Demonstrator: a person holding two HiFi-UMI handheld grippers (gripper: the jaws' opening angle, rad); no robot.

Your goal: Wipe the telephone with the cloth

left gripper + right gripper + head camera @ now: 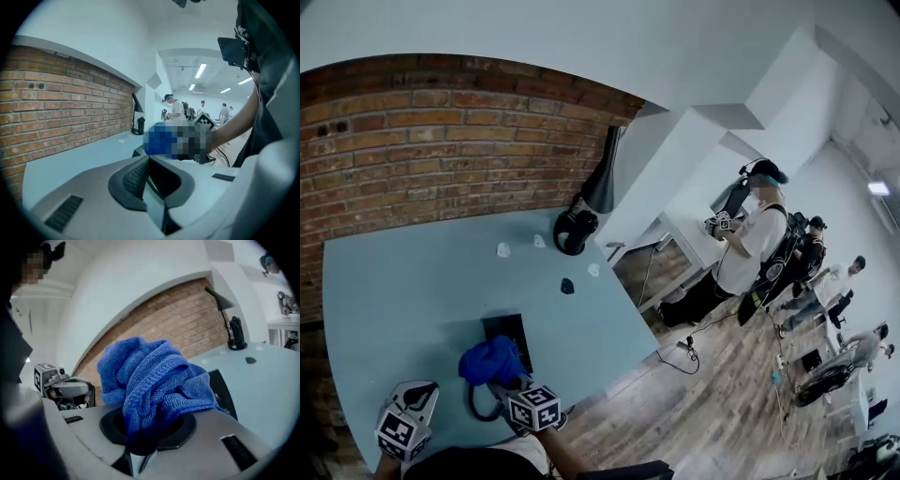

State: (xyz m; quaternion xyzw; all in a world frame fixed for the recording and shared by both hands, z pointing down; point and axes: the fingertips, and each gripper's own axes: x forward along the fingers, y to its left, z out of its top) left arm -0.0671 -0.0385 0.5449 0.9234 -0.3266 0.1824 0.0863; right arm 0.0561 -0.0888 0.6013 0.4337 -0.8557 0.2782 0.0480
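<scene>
Head view and both gripper views, wiping stage. The right gripper (514, 388) has its jaws clamped on a bunched blue cloth (492, 361), which bulges up and forward out of them in the right gripper view (150, 380). The telephone (508, 330), a dark flat slab on the pale blue table (412, 291), lies straight ahead of those jaws. The cloth covers its near end, though contact cannot be confirmed, and its far end shows bare beyond the cloth. Its long axis appears to run away from the person toward the brick wall, roughly in line with the right gripper. In the right gripper view the same slab shows low and to the right of the cloth (219, 389). A dark cord (476, 405) loops on the table just left of the right gripper. The left gripper (414, 398) stands apart to the left, near the table's front edge. Its jaws (157, 185) look brought together with nothing between them. The right gripper is thus the nearer, and a stroke along the slab would probably run forward, away from the person.
</scene>
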